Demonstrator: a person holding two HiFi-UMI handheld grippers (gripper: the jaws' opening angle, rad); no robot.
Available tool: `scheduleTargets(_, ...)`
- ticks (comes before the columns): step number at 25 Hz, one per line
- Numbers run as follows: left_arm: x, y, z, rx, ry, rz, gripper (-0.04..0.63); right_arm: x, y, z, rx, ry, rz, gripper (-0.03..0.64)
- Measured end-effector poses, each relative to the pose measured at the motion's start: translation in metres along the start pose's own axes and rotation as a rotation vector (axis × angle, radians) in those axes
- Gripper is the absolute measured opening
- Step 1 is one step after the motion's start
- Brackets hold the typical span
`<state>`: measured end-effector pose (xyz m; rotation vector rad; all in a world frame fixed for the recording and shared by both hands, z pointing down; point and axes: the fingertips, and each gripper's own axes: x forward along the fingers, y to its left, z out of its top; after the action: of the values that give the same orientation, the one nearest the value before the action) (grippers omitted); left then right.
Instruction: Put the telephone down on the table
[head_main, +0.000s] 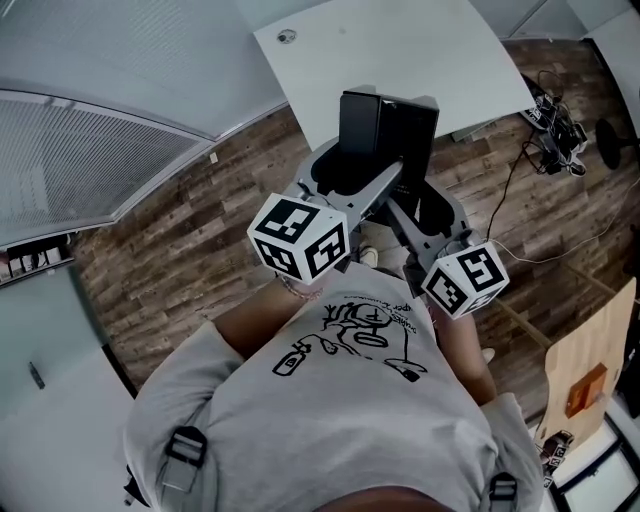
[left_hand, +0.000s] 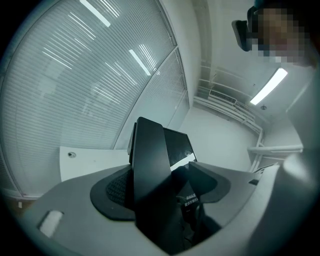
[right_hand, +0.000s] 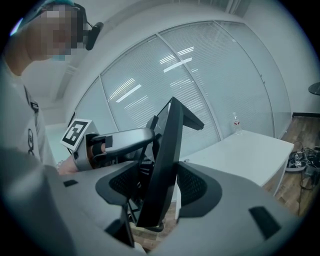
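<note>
Just short of the white counter (head_main: 330, 60), a standing person holds a black telephone (head_main: 385, 130) in the air, over wooden floor (head_main: 200, 230). The left gripper (head_main: 352, 172) and right gripper (head_main: 418, 205) are both clamped on it from opposite sides. The carrying step seems to be in hand; next it likely needs moving farther over the counter, lowering, then releasing. The right gripper view shows the telephone (right_hand: 165, 165) edge-on and tilted, with a small bottle (right_hand: 235, 121) on the counter's far side, which the head view does not show.
</note>
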<state>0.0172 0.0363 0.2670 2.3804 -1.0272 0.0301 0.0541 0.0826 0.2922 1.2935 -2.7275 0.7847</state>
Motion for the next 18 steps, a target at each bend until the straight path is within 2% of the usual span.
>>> scheduleTargets(12,0.074,0.087,0.070,-0.012,-0.004,-0.004,0.331,0.108,-0.055,0.058,-0.006,0.000,-0.002,0.230)
scheduleTargets(18,0.097,0.120,0.090,-0.031,0.004,-0.003,0.331,0.146,-0.072,0.074,-0.003,0.010,-0.007,0.230)
